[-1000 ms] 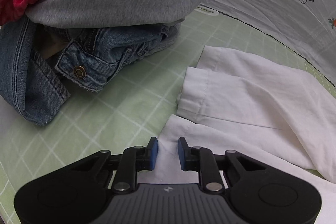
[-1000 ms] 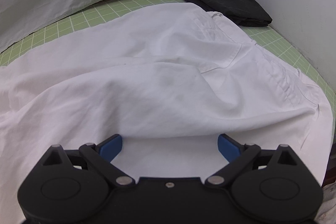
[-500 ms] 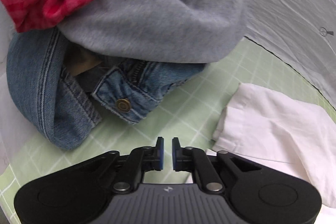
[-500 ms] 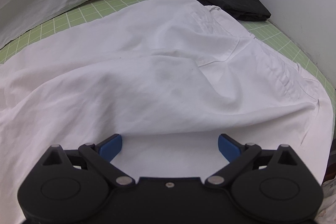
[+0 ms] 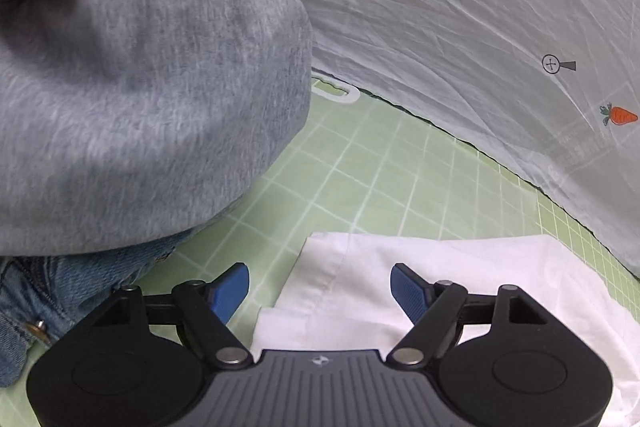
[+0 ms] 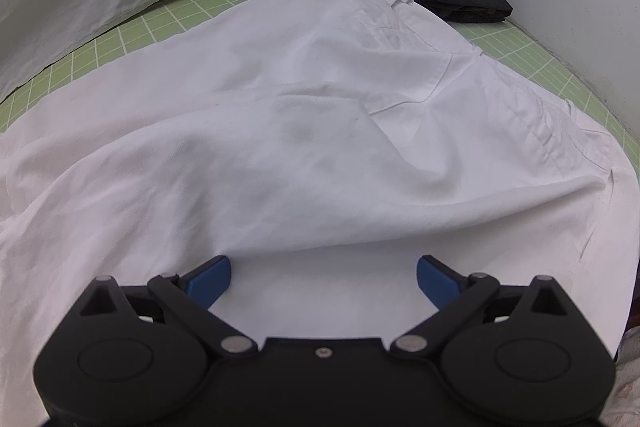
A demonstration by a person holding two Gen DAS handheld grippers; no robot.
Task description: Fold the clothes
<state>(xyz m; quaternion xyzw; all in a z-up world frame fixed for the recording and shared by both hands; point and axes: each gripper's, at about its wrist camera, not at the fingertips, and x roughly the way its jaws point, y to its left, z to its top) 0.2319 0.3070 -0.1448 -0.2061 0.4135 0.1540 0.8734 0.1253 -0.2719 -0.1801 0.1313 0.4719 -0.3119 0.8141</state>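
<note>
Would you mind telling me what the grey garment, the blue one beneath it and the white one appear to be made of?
Grey garment: likely fleecy sweatshirt knit, with a fuzzy, heathered matte surface. Blue garment: denim, by its twill weave, contrast stitching and metal button. White garment: apparently thin woven cotton, matte, with soft creases.

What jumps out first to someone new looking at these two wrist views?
The white garment spread across the green grid mat fills the right wrist view, with the open right claw over its near edge. In the left wrist view a grey sweatshirt looms at left, piled on denim; the left claw, jaws just opened, holds nothing.
</note>
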